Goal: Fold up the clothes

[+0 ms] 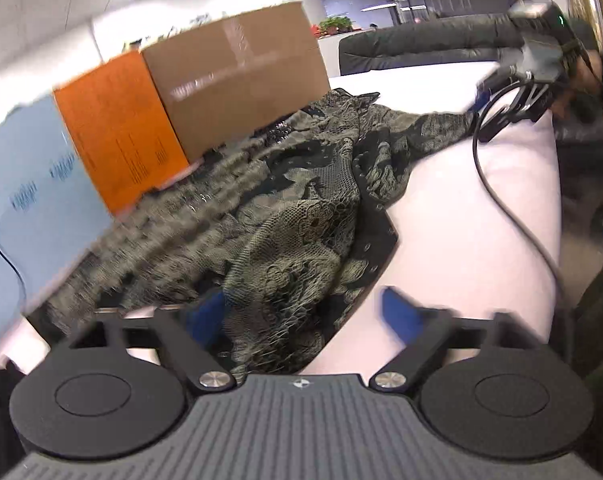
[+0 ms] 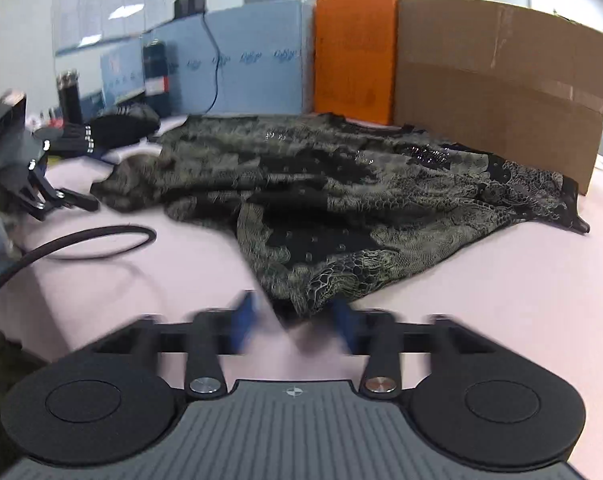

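A dark lace garment (image 1: 297, 216) with an olive pattern lies crumpled on the pale pink table (image 1: 473, 240). My left gripper (image 1: 305, 312) is open, its blue fingertips (image 1: 397, 308) straddling the garment's near edge. In the right wrist view the garment (image 2: 341, 200) spreads across the table's middle. My right gripper (image 2: 295, 320) is open, its blue fingertips (image 2: 245, 316) on either side of the garment's near corner, blurred by motion. The right gripper also shows far right in the left wrist view (image 1: 501, 116); the left gripper shows at far left in the right wrist view (image 2: 77, 200).
A brown cardboard box (image 2: 497, 84), an orange box (image 2: 353, 56) and a blue panel (image 2: 253, 64) stand behind the garment. A black cable (image 2: 93, 244) loops on the table at left. A black cloth bundle (image 2: 121, 124) and a bottle (image 2: 69, 96) sit at far left.
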`<state>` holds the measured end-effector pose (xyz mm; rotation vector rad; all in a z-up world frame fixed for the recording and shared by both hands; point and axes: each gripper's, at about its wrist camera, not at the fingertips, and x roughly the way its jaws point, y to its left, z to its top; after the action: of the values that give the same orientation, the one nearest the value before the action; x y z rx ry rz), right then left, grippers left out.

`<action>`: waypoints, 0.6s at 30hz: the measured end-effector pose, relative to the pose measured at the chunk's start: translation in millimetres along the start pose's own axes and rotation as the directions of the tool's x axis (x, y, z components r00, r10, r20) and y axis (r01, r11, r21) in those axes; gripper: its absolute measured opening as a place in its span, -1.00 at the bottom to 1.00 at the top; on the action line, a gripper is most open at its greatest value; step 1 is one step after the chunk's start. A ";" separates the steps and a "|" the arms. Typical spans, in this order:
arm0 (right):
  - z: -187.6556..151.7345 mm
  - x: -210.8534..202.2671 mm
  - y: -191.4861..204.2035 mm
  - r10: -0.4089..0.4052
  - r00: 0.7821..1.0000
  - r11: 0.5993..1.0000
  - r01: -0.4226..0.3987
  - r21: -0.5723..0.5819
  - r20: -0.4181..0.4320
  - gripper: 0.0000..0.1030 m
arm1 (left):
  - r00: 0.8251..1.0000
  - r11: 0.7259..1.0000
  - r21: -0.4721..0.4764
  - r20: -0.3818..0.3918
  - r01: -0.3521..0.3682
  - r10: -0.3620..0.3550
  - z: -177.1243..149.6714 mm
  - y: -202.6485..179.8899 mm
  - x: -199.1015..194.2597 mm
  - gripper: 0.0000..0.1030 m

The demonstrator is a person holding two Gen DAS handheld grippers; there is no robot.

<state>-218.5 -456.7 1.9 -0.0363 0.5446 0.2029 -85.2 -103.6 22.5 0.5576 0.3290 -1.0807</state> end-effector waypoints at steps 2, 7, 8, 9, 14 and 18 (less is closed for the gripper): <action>6.2 -4.0 -2.0 -0.040 0.997 0.999 0.039 0.016 0.064 -0.94 | 0.999 0.999 -0.029 0.031 0.022 -0.021 8.5 6.5 -3.4 -0.95; 19.6 -61.5 -10.2 -0.103 0.958 0.991 0.076 0.109 0.269 -0.94 | 0.975 0.989 -0.148 0.214 -0.024 0.056 36.0 39.5 -44.0 -0.91; 18.6 -71.4 -13.5 -0.137 0.949 0.986 0.104 0.128 0.283 -0.94 | 0.969 0.984 -0.170 0.230 -0.050 0.089 37.9 46.0 -48.7 -0.91; 16.3 -78.4 -17.6 -0.178 0.943 0.979 0.141 0.145 0.281 -0.94 | 0.963 0.978 -0.192 0.238 -0.079 0.124 39.0 52.5 -52.2 -0.80; -14.4 -84.5 -35.7 -0.296 0.939 0.941 0.256 0.222 0.174 -0.94 | 0.955 0.965 -0.232 0.236 -0.121 0.177 18.2 64.6 -68.1 0.55; -31.4 -76.3 -46.8 -0.336 0.932 0.915 0.290 0.280 0.136 -0.94 | 0.978 0.993 -0.070 0.180 -0.095 0.106 -5.9 47.8 -69.0 0.62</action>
<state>-288.9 -519.2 13.6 0.1445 0.3716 -0.1800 -72.8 -32.5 65.7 0.4125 0.1695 -1.0122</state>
